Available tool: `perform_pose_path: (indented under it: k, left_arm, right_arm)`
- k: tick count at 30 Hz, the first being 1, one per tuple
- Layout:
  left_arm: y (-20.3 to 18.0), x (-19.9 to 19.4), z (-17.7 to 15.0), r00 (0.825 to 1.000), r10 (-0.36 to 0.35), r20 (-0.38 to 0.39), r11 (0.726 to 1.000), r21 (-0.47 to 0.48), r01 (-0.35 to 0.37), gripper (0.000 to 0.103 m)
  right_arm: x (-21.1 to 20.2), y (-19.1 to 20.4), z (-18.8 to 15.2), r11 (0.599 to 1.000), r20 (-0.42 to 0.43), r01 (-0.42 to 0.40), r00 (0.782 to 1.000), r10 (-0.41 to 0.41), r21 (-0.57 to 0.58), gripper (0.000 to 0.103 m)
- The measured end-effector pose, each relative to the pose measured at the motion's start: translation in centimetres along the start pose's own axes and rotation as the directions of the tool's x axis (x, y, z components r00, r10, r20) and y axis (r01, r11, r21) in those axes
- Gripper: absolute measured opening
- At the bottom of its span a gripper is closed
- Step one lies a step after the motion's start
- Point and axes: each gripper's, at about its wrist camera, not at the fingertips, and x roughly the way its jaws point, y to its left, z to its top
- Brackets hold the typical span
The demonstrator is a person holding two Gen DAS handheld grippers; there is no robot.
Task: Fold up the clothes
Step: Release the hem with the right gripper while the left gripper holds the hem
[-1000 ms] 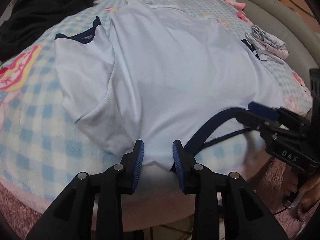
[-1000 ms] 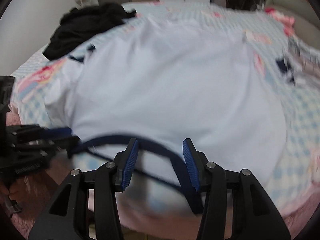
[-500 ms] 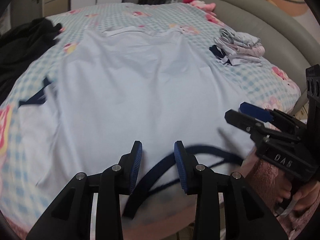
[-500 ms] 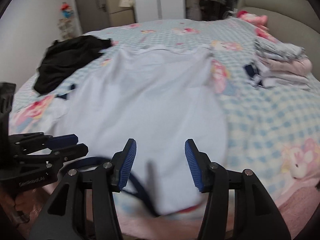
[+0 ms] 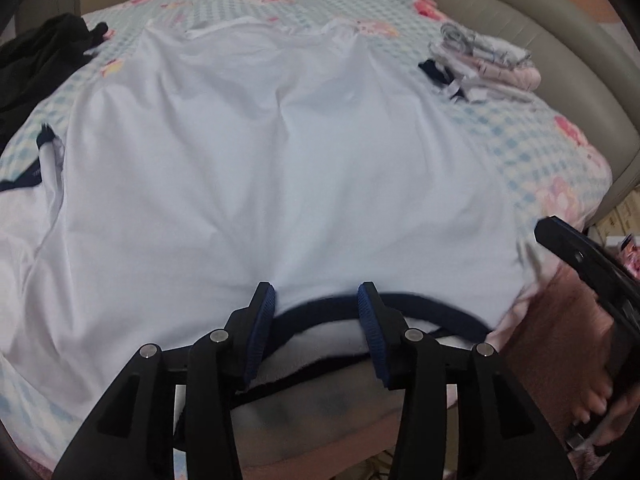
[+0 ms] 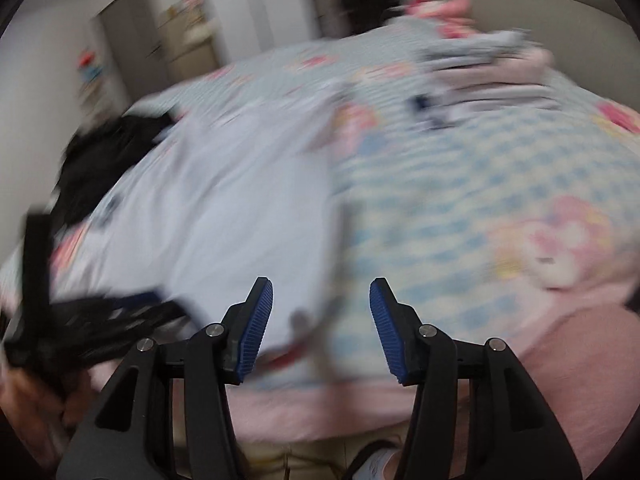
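Lying flat across the checked blue blanket (image 5: 532,136) of the bed, the pale blue shirt (image 5: 280,168) fills the middle of the left wrist view, its dark navy collar (image 5: 320,312) curving along the lower edge just above the left tongs (image 5: 316,300). Those tongs are spreading wider at this moment; the collar band runs behind the gap between the blue pads (image 5: 262,320), but they do not press on it. A dark-trimmed sleeve (image 5: 40,160) pokes out at the left edge of the frame. A heap of black clothing (image 5: 36,64) sits in the upper left, and a small stack of folded clothes (image 5: 492,64) rests in the upper right, near a grey padded bed frame (image 5: 560,32). At the right edge a hand (image 5: 592,392) grips the black body of the other tool. The right wrist view is heavily blurred: the right tongs (image 6: 320,308) stand spread with nothing pinched, above the shirt's right edge and the bare blanket. The shirt lies left of centre there, with a pink blanket edge (image 6: 560,340) along the lower right.
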Motion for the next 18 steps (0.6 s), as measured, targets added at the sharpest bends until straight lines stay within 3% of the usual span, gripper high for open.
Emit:
perform_pose_path:
  k: [3, 6, 11, 13, 15, 18]
  left_arm:
    - [-2.5, -1.0, 1.9, 0.997, -0.062, 0.049, 0.997, 0.042, 0.060, 0.045]
    - [-5.5, -0.6, 3.7, 0.992, -0.114, 0.052, 0.991, 0.074, 0.110, 0.045]
    - [-9.7, 1.3, 5.4, 0.987, -0.159, 0.032, 0.977, 0.147, 0.153, 0.045]
    - [-11.1, 3.2, 5.5, 0.993, -0.120, -0.015, 0.977, 0.178, 0.121, 0.044]
    - [-11.6, 5.2, 4.9, 0.998, -0.033, -0.053, 0.976, 0.213, 0.043, 0.042]
    - [-10.6, 5.4, 4.2, 0.999, 0.032, -0.038, 0.980, 0.196, -0.024, 0.035]
  right_arm:
    - [0.4, -3.2, 0.9, 0.995, -0.017, 0.044, 0.999, -0.043, 0.089, 0.052]
    - [1.8, -4.6, 1.1, 0.986, -0.092, -0.041, 0.994, 0.056, 0.160, 0.052]
    - [2.5, -4.1, 1.0, 0.991, -0.106, -0.048, 0.992, 0.061, 0.125, 0.052]
    - [3.1, -4.6, 0.7, 0.988, -0.121, -0.052, 0.990, 0.070, 0.148, 0.052]
    - [3.3, -4.5, 0.2, 0.985, -0.131, -0.069, 0.987, 0.091, 0.160, 0.052]
    - [3.2, -4.0, 0.0, 0.983, -0.126, -0.119, 0.983, 0.137, 0.143, 0.052]
